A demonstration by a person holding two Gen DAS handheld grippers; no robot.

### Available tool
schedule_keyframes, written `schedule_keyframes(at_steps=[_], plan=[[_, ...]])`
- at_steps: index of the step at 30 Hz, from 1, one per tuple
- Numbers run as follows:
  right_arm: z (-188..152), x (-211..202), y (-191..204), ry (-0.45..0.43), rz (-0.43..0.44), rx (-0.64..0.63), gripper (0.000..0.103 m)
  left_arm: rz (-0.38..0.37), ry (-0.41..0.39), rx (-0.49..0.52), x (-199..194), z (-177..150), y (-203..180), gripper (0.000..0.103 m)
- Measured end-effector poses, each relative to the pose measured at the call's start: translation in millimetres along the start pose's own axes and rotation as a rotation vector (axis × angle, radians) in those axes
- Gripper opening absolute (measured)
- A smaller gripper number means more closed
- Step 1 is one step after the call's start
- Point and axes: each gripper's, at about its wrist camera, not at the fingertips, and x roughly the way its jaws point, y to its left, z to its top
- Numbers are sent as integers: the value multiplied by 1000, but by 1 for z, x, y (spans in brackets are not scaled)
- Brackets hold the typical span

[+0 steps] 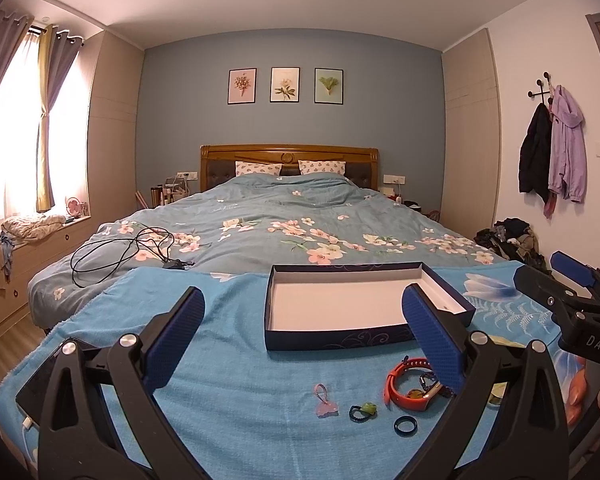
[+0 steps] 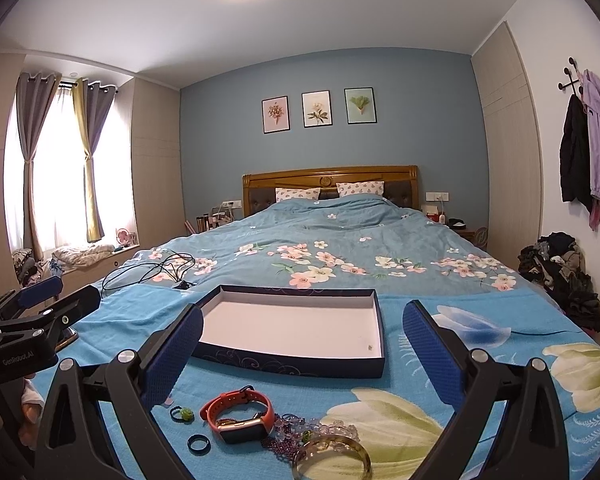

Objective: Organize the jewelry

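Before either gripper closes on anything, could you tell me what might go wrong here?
1. The orange watch lies against the bead bracelets and bangle; lifting one may drag its neighbours.
2. The dark ring and green-stone ring lie flat on soft cloth; wide pads may pinch fabric instead.
3. The box is shallow, so dropped pieces could bounce out.

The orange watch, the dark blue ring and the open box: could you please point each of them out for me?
orange watch (image 2: 239, 420), right wrist view, on its gold case.
dark blue ring (image 2: 198, 443), right wrist view, on its band's near rim.
open box (image 1: 332, 340), left wrist view, on its near outer wall.
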Motion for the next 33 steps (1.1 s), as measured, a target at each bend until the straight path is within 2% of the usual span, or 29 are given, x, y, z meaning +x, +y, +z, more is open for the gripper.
schedule_keyframes(at_steps=[33], plan=[[2,-1,-2,-4,-4,-6,97,-10,1,1,-1,-2,-5,97]])
